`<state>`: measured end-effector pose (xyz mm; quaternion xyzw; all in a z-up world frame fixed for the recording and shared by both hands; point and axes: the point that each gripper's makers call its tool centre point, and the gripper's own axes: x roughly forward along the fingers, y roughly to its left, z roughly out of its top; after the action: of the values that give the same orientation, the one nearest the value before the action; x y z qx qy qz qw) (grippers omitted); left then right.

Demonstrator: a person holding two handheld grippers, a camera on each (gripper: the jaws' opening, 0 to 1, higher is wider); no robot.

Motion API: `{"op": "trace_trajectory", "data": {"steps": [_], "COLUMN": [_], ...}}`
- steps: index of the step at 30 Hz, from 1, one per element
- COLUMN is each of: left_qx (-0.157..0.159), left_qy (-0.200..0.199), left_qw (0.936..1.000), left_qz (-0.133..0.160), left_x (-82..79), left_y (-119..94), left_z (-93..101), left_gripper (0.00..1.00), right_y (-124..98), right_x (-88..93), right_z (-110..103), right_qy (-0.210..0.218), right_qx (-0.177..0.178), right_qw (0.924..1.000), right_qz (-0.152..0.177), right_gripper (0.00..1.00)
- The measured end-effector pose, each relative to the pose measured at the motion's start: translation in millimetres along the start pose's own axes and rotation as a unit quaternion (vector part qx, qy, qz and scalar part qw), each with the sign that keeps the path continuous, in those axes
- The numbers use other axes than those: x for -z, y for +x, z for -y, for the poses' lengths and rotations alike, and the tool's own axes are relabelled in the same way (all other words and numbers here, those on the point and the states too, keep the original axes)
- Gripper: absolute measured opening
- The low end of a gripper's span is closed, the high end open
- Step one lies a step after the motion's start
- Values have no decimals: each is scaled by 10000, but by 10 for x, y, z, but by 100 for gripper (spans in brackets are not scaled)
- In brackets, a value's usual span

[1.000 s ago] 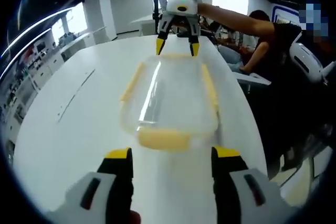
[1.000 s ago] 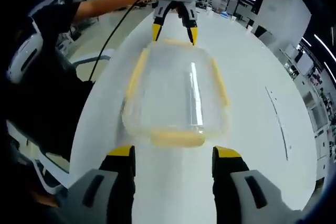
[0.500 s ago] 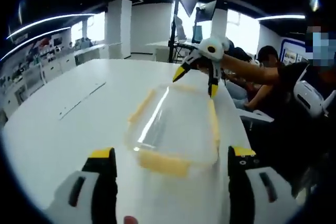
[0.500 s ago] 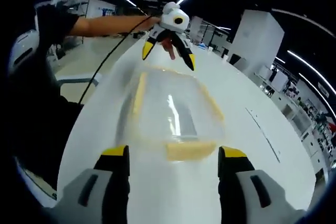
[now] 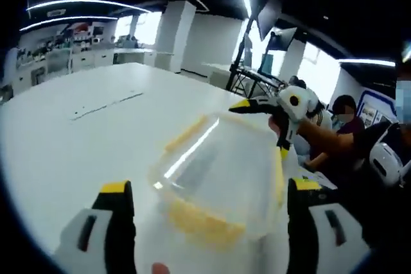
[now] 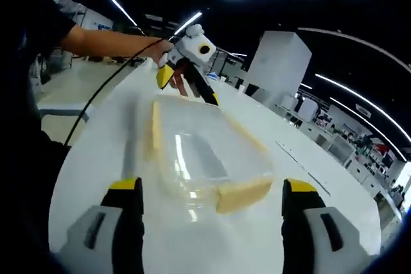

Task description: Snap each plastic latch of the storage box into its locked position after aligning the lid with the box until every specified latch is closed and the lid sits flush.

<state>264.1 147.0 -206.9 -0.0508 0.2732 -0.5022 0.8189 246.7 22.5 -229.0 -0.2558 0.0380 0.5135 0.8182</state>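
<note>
Left gripper view, left to right: white table (image 5: 77, 133) spreading across the left, a thin dark seam line running over it. Left gripper (image 5: 209, 200) rising from the bottom, yellow-tipped jaws spread wide, nothing between them. Clear storage box (image 5: 221, 181) with lid on, lying on the table just ahead of those jaws, tilted in the frame. Yellow latches along its sides: long-side latch (image 5: 186, 134) at left, near-end latch (image 5: 202, 222) closest to the jaws. Beyond the far end of the box, right gripper (image 5: 273, 123), jaws parted, hovering over the far edge; contact with the box not clear. Seated person (image 5: 343, 117) in the background at right.

Right gripper view, left to right: bare forearm (image 6: 109, 42) reaching in from upper left. Left gripper (image 6: 183, 88) at the far end of the box, jaws apart. Storage box (image 6: 202, 152) centred on the table (image 6: 90, 165), near-end latch (image 6: 244, 194) angled outward from the box. Right gripper (image 6: 209, 206) at bottom, jaws wide, gripping nothing, short of the box.
</note>
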Motion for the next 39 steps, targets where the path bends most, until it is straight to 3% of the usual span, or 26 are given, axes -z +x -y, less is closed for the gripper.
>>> {"op": "trace_trajectory", "data": {"steps": [4, 7, 12, 15, 22, 29, 32, 38, 39], "left_qx": [-43, -121, -232, -525, -626, -647, -736, -799, -841], "left_qy": [-263, -339, -460, -402, -618, -828, -896, -984, -963], "left_qw": [9996, 9993, 9987, 9978, 9961, 9944, 9932, 9919, 9918], "left_qz": [102, 139, 40, -61, -75, -87, -119, -97, -87], "left_x": [-69, -109, -102, -76, -106, -140, -161, -181, 3], "left_y": [65, 106, 144, 127, 116, 92, 74, 47, 218], "left_z": [-85, -161, -263, -408, -541, -604, -645, -698, -420], "left_gripper": [99, 93, 88, 81, 86, 83, 83, 82, 81], "right_y": [45, 69, 111, 103, 110, 147, 159, 203, 210], "right_x": [26, 51, 77, 92, 115, 90, 132, 144, 147], "right_z": [-53, -73, -103, -102, -149, -208, -242, -227, -228], "right_qy": [-233, -160, -139, 21, 295, 195, 495, 620, 621], "right_qx": [551, 885, 1188, 1282, 1325, 1431, 1488, 1546, 1554], "right_qw": [9981, 9958, 9927, 9914, 9903, 9888, 9863, 9838, 9834], "right_qz": [-131, -185, -180, -256, -285, -376, -510, -657, -696], "right_gripper": [87, 87, 88, 84, 80, 81, 81, 79, 79]}}
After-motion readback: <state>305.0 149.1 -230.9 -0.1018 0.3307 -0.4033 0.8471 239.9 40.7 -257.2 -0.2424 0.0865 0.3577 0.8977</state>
